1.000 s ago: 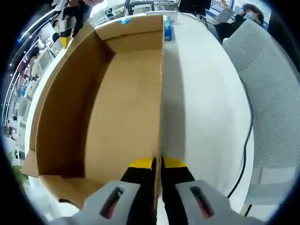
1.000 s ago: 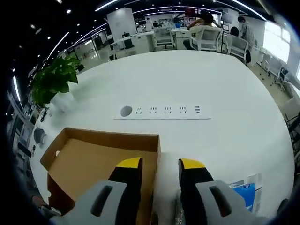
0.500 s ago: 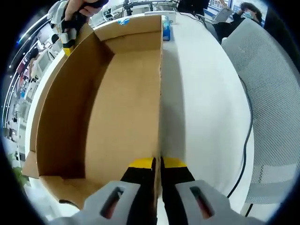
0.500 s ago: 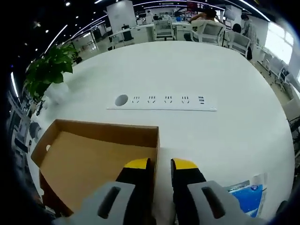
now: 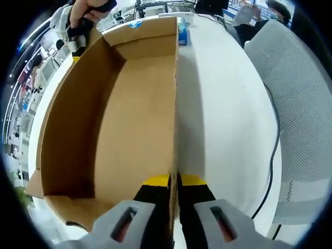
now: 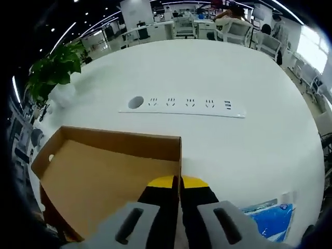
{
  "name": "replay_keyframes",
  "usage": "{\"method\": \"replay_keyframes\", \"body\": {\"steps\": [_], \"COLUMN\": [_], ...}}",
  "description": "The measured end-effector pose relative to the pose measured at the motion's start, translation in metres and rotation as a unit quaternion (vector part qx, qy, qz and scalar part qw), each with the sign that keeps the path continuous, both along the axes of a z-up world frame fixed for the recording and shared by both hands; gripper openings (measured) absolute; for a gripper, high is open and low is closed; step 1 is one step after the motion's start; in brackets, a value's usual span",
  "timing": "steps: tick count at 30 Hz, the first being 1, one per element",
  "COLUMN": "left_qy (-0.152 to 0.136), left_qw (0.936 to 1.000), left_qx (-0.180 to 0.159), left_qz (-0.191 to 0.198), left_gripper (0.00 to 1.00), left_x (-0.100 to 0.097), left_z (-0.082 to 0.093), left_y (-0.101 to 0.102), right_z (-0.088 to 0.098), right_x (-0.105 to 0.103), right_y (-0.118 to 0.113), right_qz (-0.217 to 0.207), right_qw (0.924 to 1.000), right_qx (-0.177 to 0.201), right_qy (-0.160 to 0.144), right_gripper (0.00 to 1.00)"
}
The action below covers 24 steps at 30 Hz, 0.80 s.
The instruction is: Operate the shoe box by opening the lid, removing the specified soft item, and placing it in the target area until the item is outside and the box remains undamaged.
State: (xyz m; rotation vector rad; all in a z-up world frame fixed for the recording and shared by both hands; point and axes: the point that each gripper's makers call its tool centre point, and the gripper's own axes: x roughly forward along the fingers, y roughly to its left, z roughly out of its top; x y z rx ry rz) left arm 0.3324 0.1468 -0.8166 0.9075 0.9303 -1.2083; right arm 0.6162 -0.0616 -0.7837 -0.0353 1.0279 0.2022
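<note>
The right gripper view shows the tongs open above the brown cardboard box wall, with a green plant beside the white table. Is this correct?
Not quite: the right gripper view shows the tongs shut on the brown cardboard box wall, not open above it. The green plant beside the white table is right.

An open-plan office. The broad white desk (image 6: 270, 140) has a built-in strip of power sockets (image 6: 181, 105) set flush in its top, with a potted green plant (image 6: 52, 72) at its 10 o'clock edge. Beyond it, toward 12 o'clock, stand more white desks with mesh-backed chairs (image 6: 233, 31) and seated people, under long ceiling light strips. In the left gripper view a grey mesh office chair (image 5: 295, 119) stands beside the desk at 3 o'clock.
</note>
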Motion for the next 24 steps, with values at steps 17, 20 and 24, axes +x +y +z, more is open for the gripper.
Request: {"method": "replay_keyframes", "body": {"steps": [17,20,24], "left_qy": [0.0,0.001,0.003], "left_qw": [1.0,1.0,1.0], "left_qx": [-0.002,-0.002,-0.002], "left_qz": [-0.005,-0.007,-0.008], "left_gripper": [0.03,0.03,0.03], "left_x": [-0.001,-0.001,-0.001], "left_z": [-0.003,-0.003,-0.003], "left_y": [-0.002,-0.002,-0.002], "right_z": [0.033,0.039,0.05], "right_x": [-0.012,-0.018,-0.016], "right_y": [-0.002,-0.003,-0.007], "right_qz": [0.001,-0.005,-0.009], "right_qw": [0.999,0.9986,0.9981], "right_qx": [-0.003,-0.001,0.001], "right_qy": [-0.046,-0.052,-0.061], "right_gripper": [0.0,0.0,0.0]}}
